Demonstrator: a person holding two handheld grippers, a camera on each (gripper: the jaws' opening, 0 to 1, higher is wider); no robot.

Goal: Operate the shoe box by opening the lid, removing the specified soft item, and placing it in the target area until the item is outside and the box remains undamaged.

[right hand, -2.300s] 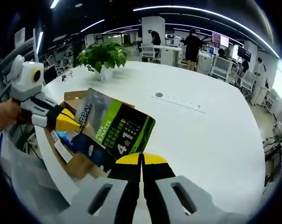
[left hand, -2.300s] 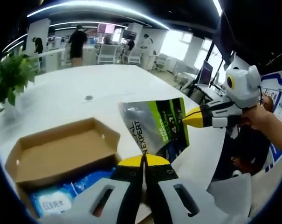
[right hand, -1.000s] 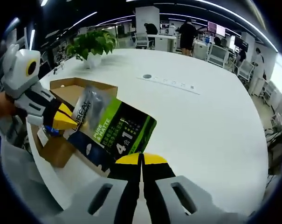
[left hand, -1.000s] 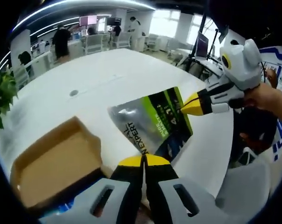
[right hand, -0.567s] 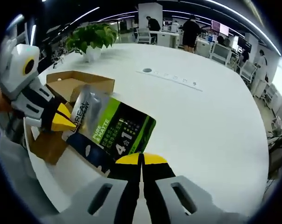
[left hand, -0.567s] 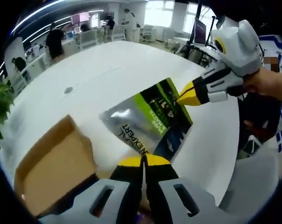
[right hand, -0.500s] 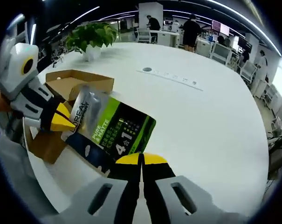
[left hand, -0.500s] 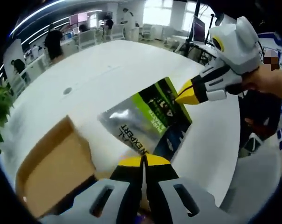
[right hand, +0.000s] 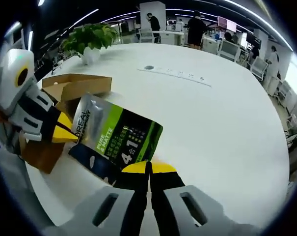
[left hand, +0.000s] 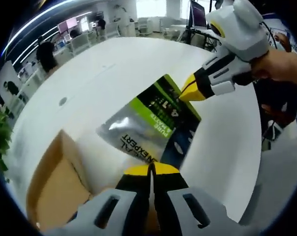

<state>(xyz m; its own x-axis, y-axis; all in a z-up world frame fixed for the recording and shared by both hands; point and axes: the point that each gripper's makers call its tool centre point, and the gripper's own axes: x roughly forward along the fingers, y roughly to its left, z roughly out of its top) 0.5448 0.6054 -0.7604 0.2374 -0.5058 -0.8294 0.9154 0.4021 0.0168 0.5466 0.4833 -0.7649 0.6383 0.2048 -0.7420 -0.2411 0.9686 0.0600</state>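
Silver-green pouch (left hand: 150, 123) carried farther from box (left hand: 52, 189).

White table (right hand: 227, 113), potted plant (right hand: 87, 38), office desks (right hand: 227, 49)

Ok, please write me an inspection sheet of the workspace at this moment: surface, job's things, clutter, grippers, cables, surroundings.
Surface: large white table, a small round insert set in it.
Job's things: silver, green and dark blue soft pouch, outside the box, held over the table; brown cardboard shoe box, lid open, near the table edge.
Clutter: nothing seen.
Grippers: left gripper shut on the pouch's edge; right gripper shut on the opposite edge; each has yellow-tipped fingers.
Cables: nothing seen.
Surroundings: potted green plant on the table; open office with desks, chairs, people standing.
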